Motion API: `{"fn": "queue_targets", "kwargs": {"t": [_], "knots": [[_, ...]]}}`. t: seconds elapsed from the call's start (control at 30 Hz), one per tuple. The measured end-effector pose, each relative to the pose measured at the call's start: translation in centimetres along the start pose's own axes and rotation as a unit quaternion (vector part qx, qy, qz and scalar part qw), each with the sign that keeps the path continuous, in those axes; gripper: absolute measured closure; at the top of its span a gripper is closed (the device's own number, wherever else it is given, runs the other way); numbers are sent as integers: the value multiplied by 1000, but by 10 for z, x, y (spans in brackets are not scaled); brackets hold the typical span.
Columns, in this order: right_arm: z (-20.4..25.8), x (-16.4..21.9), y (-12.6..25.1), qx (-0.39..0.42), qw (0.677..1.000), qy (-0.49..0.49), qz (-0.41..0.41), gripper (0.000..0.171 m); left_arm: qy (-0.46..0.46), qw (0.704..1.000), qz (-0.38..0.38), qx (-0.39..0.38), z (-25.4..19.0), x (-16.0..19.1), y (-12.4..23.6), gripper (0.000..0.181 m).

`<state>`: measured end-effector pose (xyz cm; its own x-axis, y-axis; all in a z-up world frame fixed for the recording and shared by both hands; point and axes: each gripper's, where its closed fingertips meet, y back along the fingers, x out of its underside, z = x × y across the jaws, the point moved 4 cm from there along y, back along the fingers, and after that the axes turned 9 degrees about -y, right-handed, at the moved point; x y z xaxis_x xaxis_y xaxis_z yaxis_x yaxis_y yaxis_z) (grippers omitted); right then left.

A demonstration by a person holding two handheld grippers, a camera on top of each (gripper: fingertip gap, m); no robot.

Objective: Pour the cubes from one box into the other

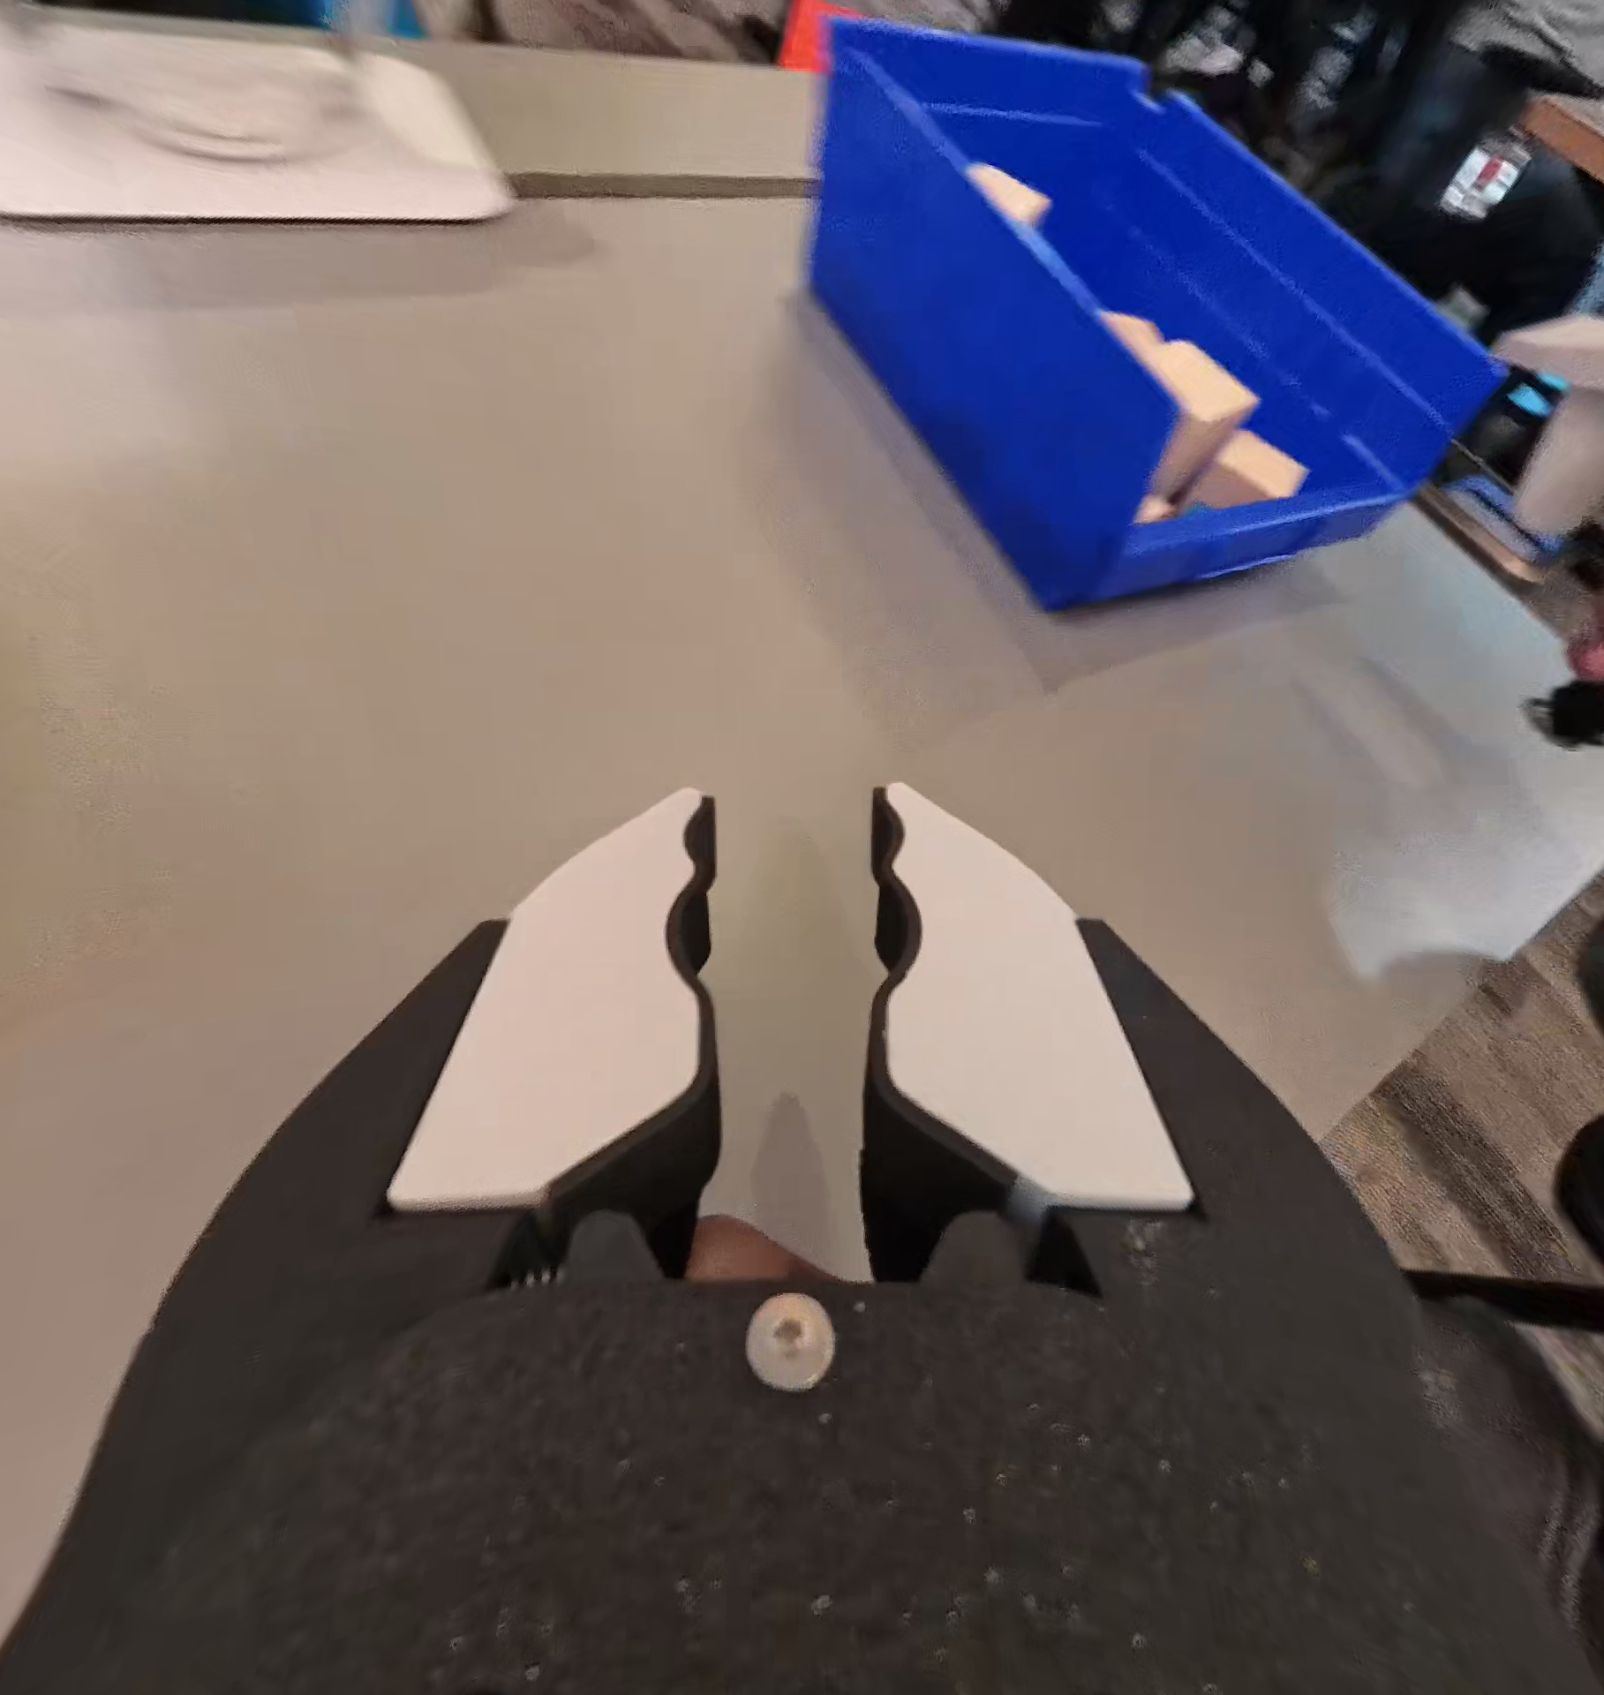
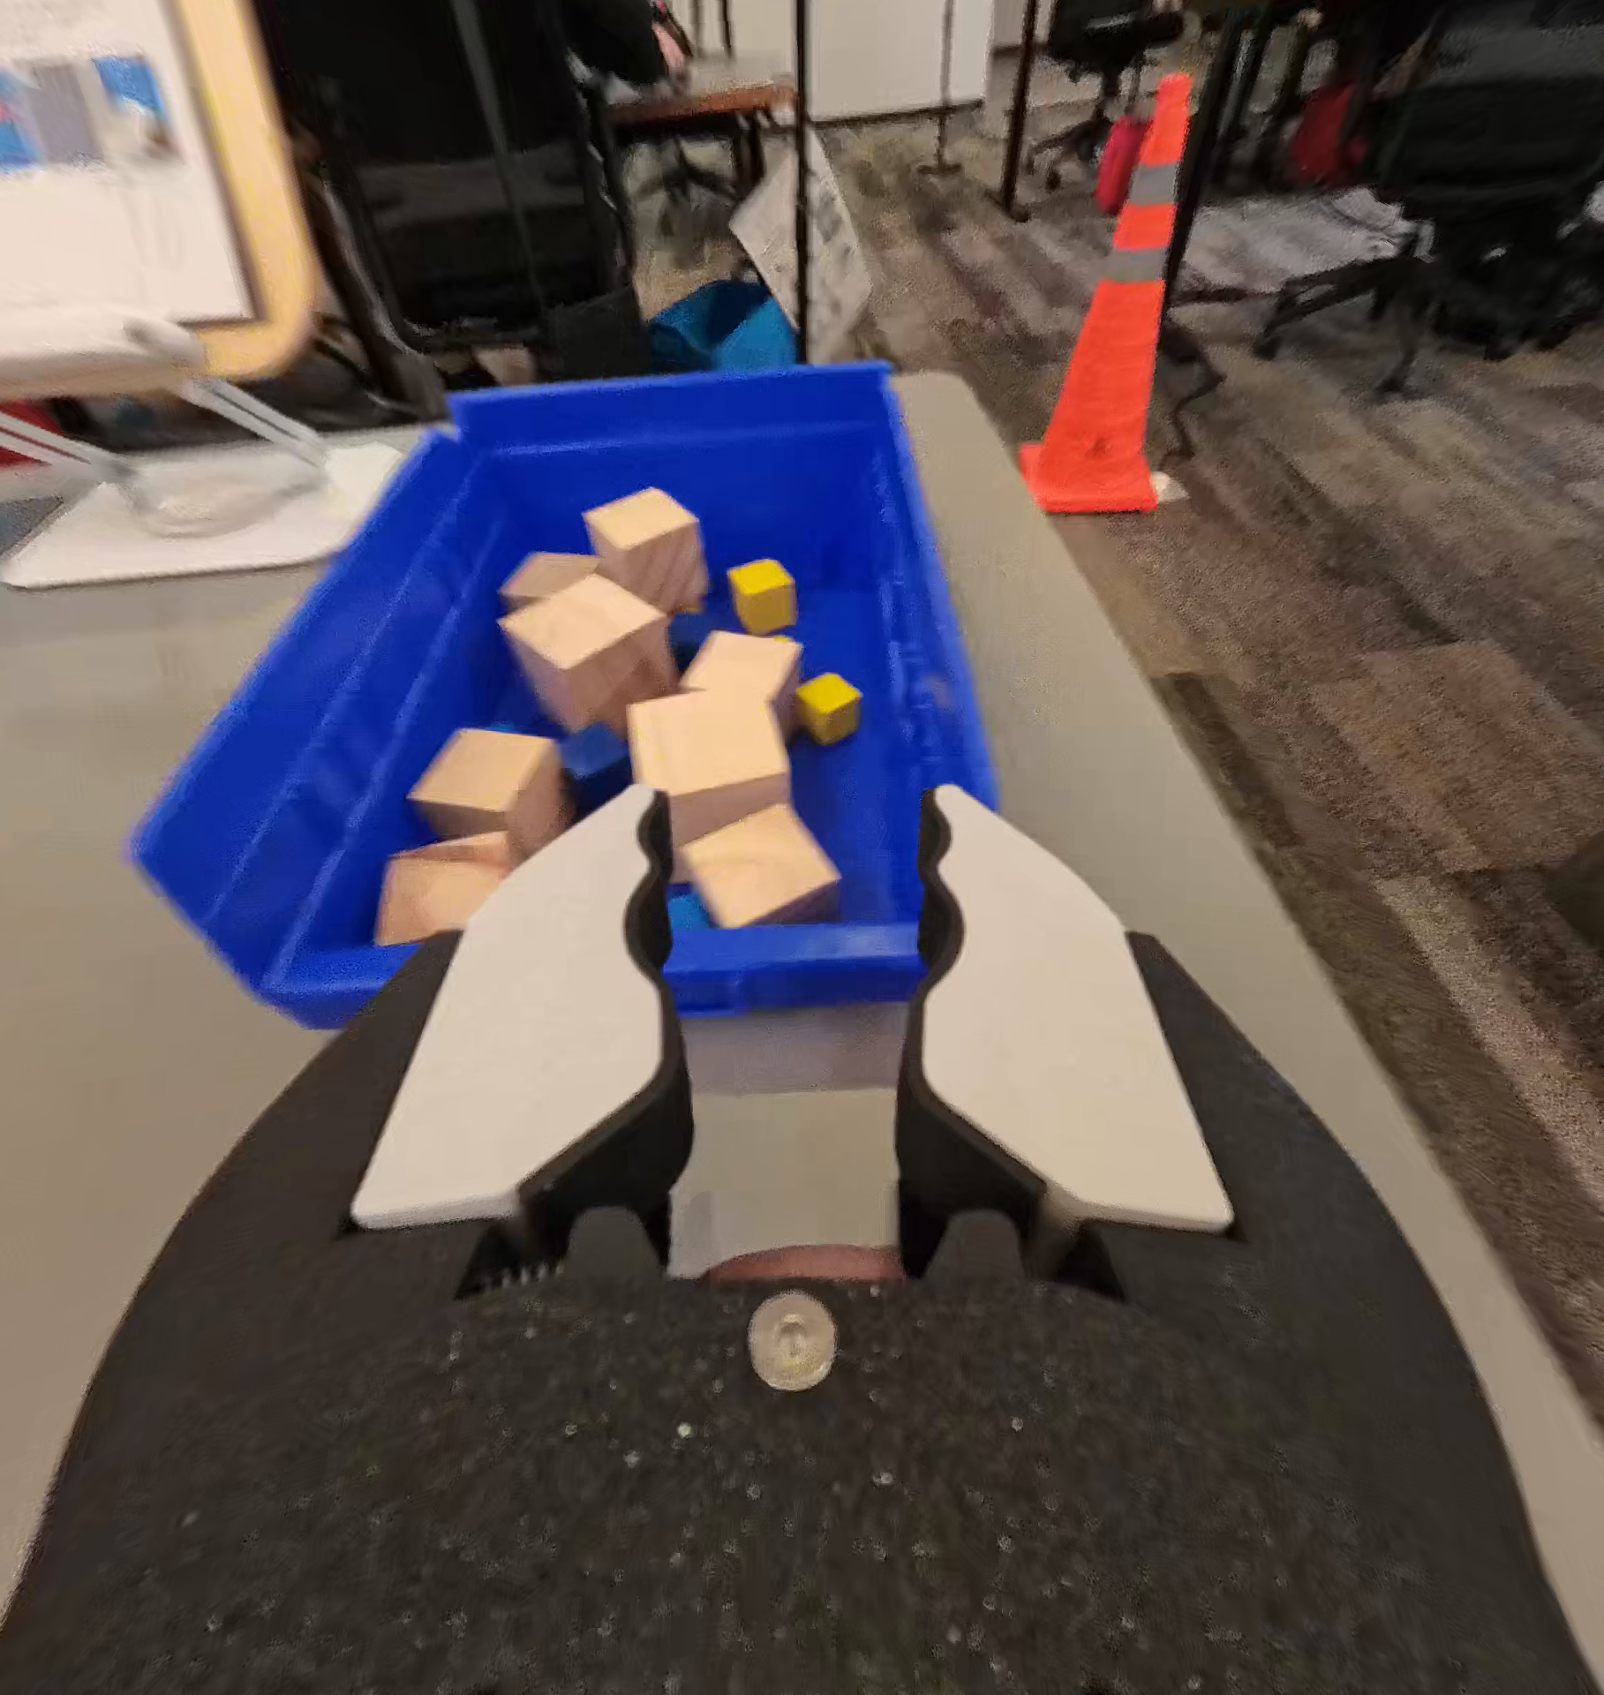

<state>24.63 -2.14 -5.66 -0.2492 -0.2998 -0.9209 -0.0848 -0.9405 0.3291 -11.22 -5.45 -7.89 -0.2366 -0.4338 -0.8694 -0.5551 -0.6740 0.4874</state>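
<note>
R claw [image 2: 789, 816] open, empty, lined up on near short wall of the blue box [image 2: 780, 963], which sits on the counter [image 2: 92, 825] w/ wood cubes [image 2: 587, 651] + a few small yellow ones inside. L claw [image 1: 793, 816] open too, over bare counter, box off to its right. 2nd box not in view. Next, imo: pinch the rim mid-wall, close fully, lift level, tip slow so cubes don't bounce out.

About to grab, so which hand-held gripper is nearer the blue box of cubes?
Right. The right hand-held gripper is open just short of the blue box's near wall. The left hand-held gripper hovers open over bare table, the box off to its right.
</note>
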Motion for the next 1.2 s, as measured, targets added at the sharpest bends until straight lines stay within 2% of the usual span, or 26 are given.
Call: {"fn": "queue_targets", "kwargs": {"t": [0.07, 0.17, 0.23, 0.3, 0.37, 0.4, 0.43, 0.47, 0.53, 0.57, 0.7, 0.8, 0.9, 1.03, 1.1, 1.2], "knots": [[-23, 1, -10, 48, 998, 8, 34, 122, -19, 1000, 8, 20, -45, -19, -53, 144], [-40, 21, -26, 23, 999, -20, 41, 116, -47, 999, 15, 9, -92, -41, -123, 135], [-45, 35, -36, 5, 998, -17, 61, 107, -52, 998, 15, -27, -100, -54, -159, 135], [-47, 39, -46, -4, 997, -24, 73, 107, -26, 998, 18, -63, -94, -64, -186, 142], [-46, 38, -58, -7, 997, -30, 77, 109, 23, 998, 29, -48, -93, -65, -203, 158], [-46, 38, -64, 0, 996, -30, 80, 111, 27, 998, 24, -50, -91, -66, -204, 160], [-43, 38, -66, -7, 996, -33, 82, 112, 26, 997, 26, -61, -90, -66, -203, 163], [-38, 37, -66, -25, 996, -43, 77, 135, 22, 997, 30, -73, -90, -65, -201, 167], [-38, 34, -61, -8, 996, -54, 72, 162, 17, 995, 36, -93, -90, -62, -195, 170], [-36, 34, -58, -10, 996, -45, 77, 168, 20, 995, 37, -96, -88, -60, -191, 171], [-6, 30, -40, -2, 998, -13, 60, 169, 35, 994, 30, -98, -72, -48, -166, 173], [38, 28, -21, -21, 999, 3, 37, 168, 34, 993, 16, -109, -46, -42, -128, 174], [99, 41, -9, -61, 998, 8, 30, 168, 20, 989, 8, -147, -3, -39, -76, 176], [188, 69, -9, -100, 992, 40, 60, 168, 8, 980, 17, -200, 68, -25, -14, 177], [225, 81, -14, -107, 991, 39, 71, 168, 24, 978, 15, -207, 101, -14, 3, 176], [255, 108, -23, -98, 989, 30, 110, 168, 10, 979, 32, -202, 136, 7, 6, 176]]}}
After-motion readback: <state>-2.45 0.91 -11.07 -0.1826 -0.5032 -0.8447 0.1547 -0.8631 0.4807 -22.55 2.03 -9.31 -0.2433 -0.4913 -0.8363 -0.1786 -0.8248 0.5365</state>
